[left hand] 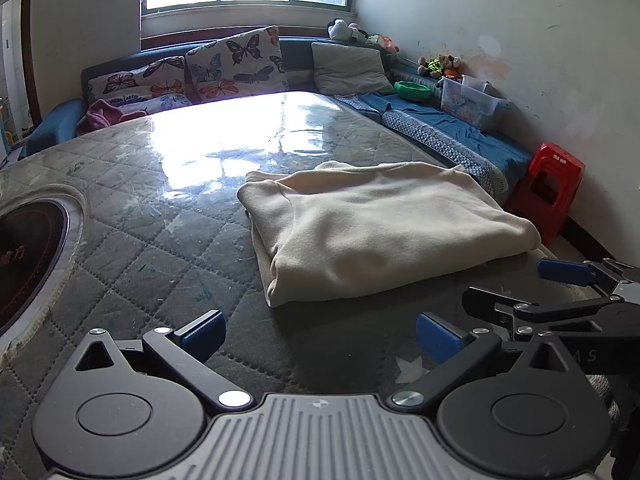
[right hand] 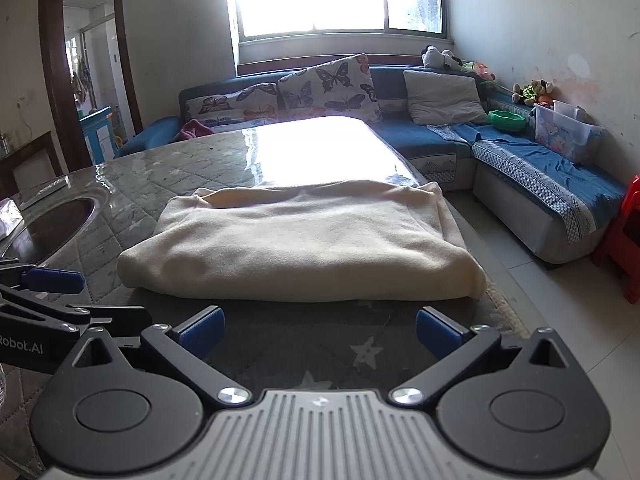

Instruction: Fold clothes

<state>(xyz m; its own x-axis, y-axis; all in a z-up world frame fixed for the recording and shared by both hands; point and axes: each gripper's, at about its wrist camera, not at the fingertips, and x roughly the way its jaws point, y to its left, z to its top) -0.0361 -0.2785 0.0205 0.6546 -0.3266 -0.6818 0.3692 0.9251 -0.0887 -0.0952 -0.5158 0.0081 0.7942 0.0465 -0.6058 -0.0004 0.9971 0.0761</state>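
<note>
Jaws on both the left gripper (left hand: 320,334) and right gripper (right hand: 320,330) are gaping wide, gripping nothing, hovering just short of the garment (left hand: 372,232). It is lying folded on the tabletop (left hand: 160,216); probably a last fold or tidying is pending, needing a near-edge grasp.

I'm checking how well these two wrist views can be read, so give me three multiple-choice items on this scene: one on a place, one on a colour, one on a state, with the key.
1. Where does the cream garment lie?
A. on the sofa
B. on the quilted table
C. on the floor

2. What colour is the plastic stool?
A. red
B. green
C. white

3. How do the left gripper and right gripper stand?
A. both shut on cloth
B. one holding a sleeve
C. both open, holding nothing

Key: 1 B, the garment lies folded on the glossy table top. 2 A, the stool by the wall is red. 3 C, both pairs of jaws gape short of the garment.
</note>
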